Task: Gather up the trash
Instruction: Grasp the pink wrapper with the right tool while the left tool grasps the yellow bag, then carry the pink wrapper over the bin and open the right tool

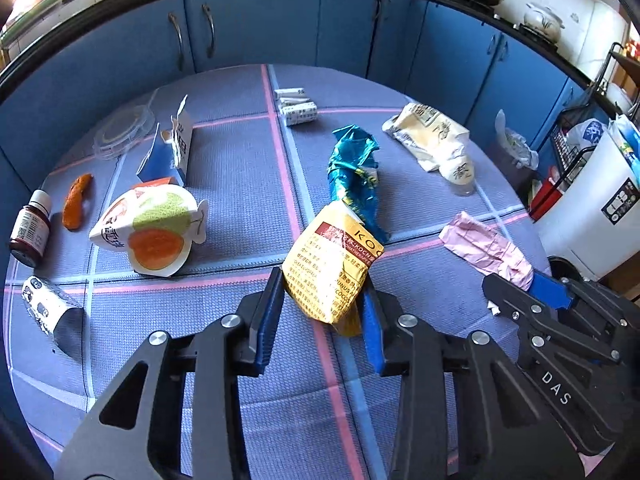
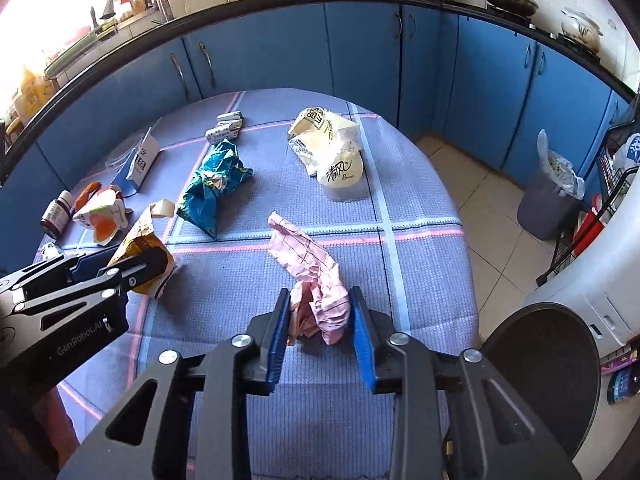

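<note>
Yellow packet (image 1: 334, 270) sits clamped between the left gripper (image 1: 324, 296)'s blue pads. Just right of it, the right gripper (image 2: 320, 312) is closed on crumpled pink paper (image 2: 316, 280), apparently resting on the tablecloth (image 2: 420, 240). Ahead lies a teal wrapper (image 1: 354, 172).

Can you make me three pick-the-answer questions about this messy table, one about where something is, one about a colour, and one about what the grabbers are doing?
1. Where is the small dark bottle?
A. at the table's left edge
B. in the bin
C. on the counter

2. What colour is the wrapper in the right gripper?
A. green
B. pink
C. black

3. What is the left gripper doing?
A. hanging open over the table
B. squeezing the yellow packet
C. holding the bottle

Answers: 1 A, it stands beside the orange peel. 2 B, pink paper sits crumpled between the pads. 3 B, both pads press the packet.
</note>
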A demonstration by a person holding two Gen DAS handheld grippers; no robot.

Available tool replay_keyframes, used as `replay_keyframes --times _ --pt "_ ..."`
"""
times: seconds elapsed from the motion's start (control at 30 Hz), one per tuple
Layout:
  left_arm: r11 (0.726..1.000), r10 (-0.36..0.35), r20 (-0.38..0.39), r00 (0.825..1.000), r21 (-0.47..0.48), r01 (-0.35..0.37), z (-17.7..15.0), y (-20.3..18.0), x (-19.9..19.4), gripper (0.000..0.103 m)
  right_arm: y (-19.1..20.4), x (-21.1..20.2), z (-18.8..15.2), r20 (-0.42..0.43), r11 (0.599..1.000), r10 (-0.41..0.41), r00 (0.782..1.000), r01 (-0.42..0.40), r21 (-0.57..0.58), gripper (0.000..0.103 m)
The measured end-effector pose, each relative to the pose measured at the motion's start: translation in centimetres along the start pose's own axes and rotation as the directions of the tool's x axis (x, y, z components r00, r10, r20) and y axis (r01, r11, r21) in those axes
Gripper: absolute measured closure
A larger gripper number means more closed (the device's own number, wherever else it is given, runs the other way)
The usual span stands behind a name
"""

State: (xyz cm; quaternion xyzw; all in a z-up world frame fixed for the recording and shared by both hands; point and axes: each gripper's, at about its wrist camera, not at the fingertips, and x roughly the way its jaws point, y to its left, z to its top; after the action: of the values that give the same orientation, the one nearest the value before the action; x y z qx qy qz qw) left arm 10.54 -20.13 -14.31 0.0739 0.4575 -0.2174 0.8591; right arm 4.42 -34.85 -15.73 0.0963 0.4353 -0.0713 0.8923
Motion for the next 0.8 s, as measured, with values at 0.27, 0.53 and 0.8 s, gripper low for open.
replay_keyframes --times 0.27,0.53,0.8 --pt "1.0 0.01 0.039 0.999 0.024 -0.011 0.1 -1.3 -2.3 0.068 -0.7 -2.6 -0.4 0.034 1.0 0.001 0.999 -0.002 0.008 0.077" --pt "0.998 0.012 0.076 0.997 0.067 -0.017 -0.2 -3.6 -4.9 0.068 -2.1 -5.9 -1.0 0.077 0.999 -0.005 0.997 0.002 0.033 0.077" --pt "0.993 0.008 0.105 0.994 0.118 -0.021 -0.7 -6.5 -7.1 0.068 -4.6 -9.3 -2.1 0.126 0.997 -0.023 0.992 0.012 0.083 0.077"
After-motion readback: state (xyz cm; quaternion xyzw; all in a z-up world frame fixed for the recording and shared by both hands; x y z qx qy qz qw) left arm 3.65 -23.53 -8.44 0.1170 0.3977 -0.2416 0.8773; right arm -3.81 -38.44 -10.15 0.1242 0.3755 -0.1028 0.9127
